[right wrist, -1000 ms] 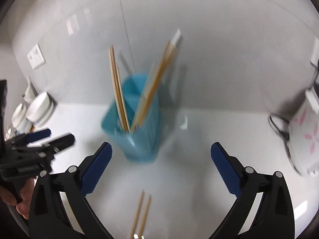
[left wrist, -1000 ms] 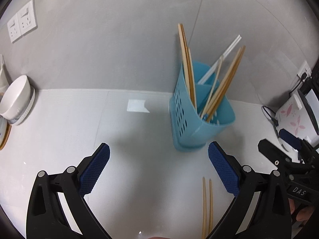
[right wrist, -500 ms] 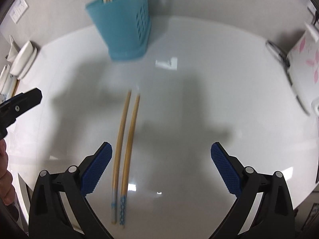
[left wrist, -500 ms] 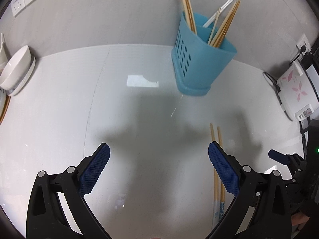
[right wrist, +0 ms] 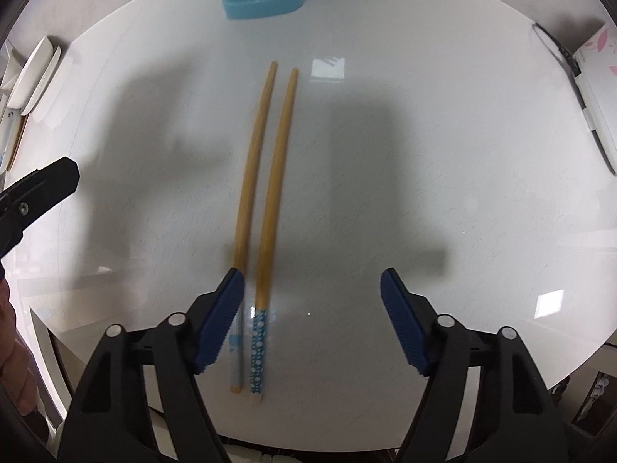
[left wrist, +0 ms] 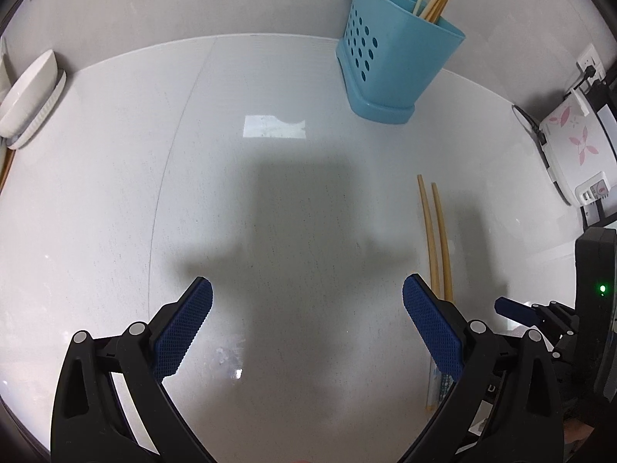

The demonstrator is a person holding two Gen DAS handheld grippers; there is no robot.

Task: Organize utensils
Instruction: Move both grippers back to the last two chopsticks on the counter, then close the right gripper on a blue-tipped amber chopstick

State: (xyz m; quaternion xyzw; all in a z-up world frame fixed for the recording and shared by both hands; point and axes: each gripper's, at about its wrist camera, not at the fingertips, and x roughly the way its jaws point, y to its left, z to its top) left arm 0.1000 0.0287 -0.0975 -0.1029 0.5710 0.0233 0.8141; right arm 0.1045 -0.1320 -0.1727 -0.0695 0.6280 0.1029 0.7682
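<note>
A pair of wooden chopsticks (right wrist: 270, 177) with blue patterned ends lies side by side on the white table (right wrist: 443, 154). My right gripper (right wrist: 311, 301) is open and empty above their patterned ends, its left finger (right wrist: 221, 320) over the left chopstick. The blue perforated utensil holder (left wrist: 389, 58), with several chopsticks in it, stands at the back; its base shows in the right wrist view (right wrist: 264, 0). My left gripper (left wrist: 306, 324) is open and empty over bare table. The chopsticks (left wrist: 435, 239) lie to its right, beside my right gripper (left wrist: 532, 314).
White bowls and plates (left wrist: 31, 96) are stacked at the table's left edge, also in the right wrist view (right wrist: 34, 77). A white appliance with pink flowers (left wrist: 574, 146) and its cable sit at the right edge. The table's front edge is close below my right gripper.
Both grippers pulled back from the holder and tilted down toward the table. My right gripper came down over the patterned ends of the loose chopsticks. Both stayed open.
</note>
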